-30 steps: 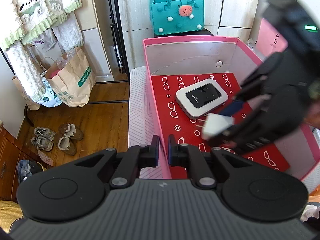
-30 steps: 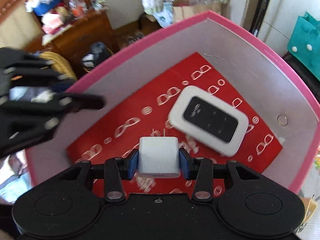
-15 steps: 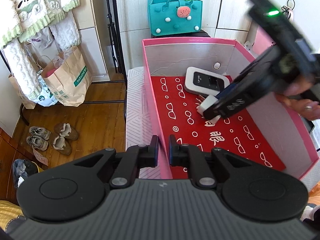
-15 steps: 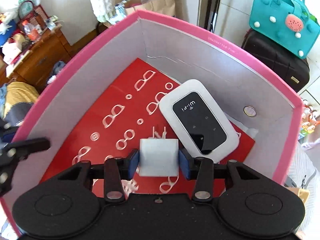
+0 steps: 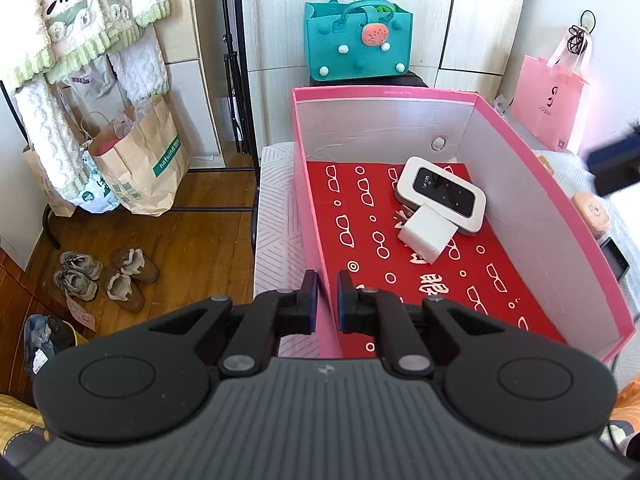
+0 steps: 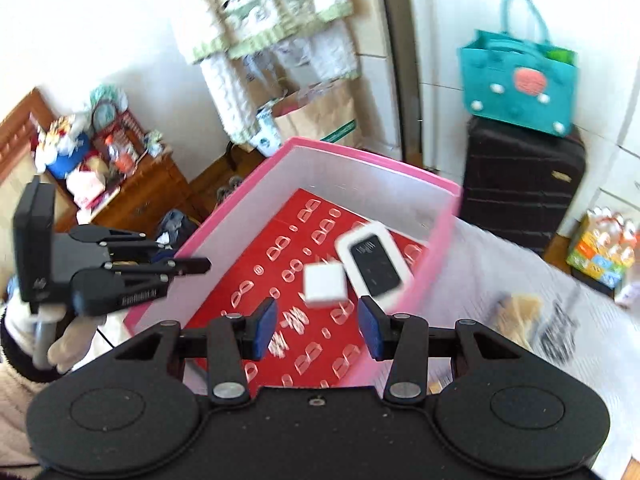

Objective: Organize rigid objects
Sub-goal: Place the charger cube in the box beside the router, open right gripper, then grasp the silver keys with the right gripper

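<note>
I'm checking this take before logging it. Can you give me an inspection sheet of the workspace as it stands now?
Surface: pink box on a white patterned cover; red liner inside.
Job's things: white charger lies on the liner against the wifi router; neither is held.
Clutter: round peach item beside the box.
Grippers: left hand-held gripper shut on the box wall; right hand-held gripper open, empty, above the box.
Cables: nothing seen.
Surroundings: teal bag, black suitcase, paper bag, shoes, pink bag.
</note>
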`<action>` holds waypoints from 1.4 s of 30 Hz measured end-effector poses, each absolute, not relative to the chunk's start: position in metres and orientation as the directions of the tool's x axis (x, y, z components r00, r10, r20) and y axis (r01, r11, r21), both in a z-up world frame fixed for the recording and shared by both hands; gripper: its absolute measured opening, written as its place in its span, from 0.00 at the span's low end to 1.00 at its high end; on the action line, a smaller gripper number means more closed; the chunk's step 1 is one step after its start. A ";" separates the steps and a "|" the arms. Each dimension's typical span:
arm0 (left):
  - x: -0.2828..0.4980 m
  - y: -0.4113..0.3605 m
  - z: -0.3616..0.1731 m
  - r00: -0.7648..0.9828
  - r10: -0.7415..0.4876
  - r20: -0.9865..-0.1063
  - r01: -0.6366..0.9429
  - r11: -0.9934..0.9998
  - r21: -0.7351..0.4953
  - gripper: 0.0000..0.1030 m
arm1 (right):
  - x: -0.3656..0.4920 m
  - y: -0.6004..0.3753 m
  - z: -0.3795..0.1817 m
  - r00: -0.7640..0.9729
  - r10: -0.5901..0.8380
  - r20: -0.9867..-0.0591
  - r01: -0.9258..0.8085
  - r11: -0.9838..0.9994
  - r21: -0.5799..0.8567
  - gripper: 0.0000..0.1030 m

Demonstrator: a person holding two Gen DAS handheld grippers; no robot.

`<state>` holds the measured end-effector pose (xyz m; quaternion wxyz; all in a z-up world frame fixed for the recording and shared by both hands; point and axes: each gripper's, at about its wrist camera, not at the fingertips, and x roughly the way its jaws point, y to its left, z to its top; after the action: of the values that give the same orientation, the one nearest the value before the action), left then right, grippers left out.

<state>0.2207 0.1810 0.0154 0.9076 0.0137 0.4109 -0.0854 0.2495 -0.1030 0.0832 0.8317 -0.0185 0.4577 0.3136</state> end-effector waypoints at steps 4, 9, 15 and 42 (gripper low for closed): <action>0.220 0.178 0.015 0.651 -0.134 -0.747 0.161 0.986 -0.037 0.09 | 0.228 -0.140 0.069 0.416 0.487 -0.768 -0.497 0.829 0.256 0.48; 0.221 0.177 0.015 0.650 -0.125 -0.749 0.152 0.988 -0.033 0.09 | 0.206 -0.171 0.030 0.402 0.501 -0.767 -0.461 0.834 0.303 0.48; 0.220 0.173 0.015 0.651 -0.113 -0.751 0.141 0.990 -0.027 0.09 | 0.181 -0.180 -0.019 0.404 0.540 -0.738 -0.455 0.819 0.350 0.48; 0.218 0.170 0.012 0.651 -0.102 -0.752 0.145 0.989 -0.008 0.09 | 0.151 -0.138 -0.050 0.650 0.353 -0.673 -0.451 0.892 0.032 0.28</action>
<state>0.2184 0.1703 0.0124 0.9083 0.0262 0.4120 -0.0678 0.1510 -0.1380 -0.0496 0.9057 -0.0689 0.3545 0.2218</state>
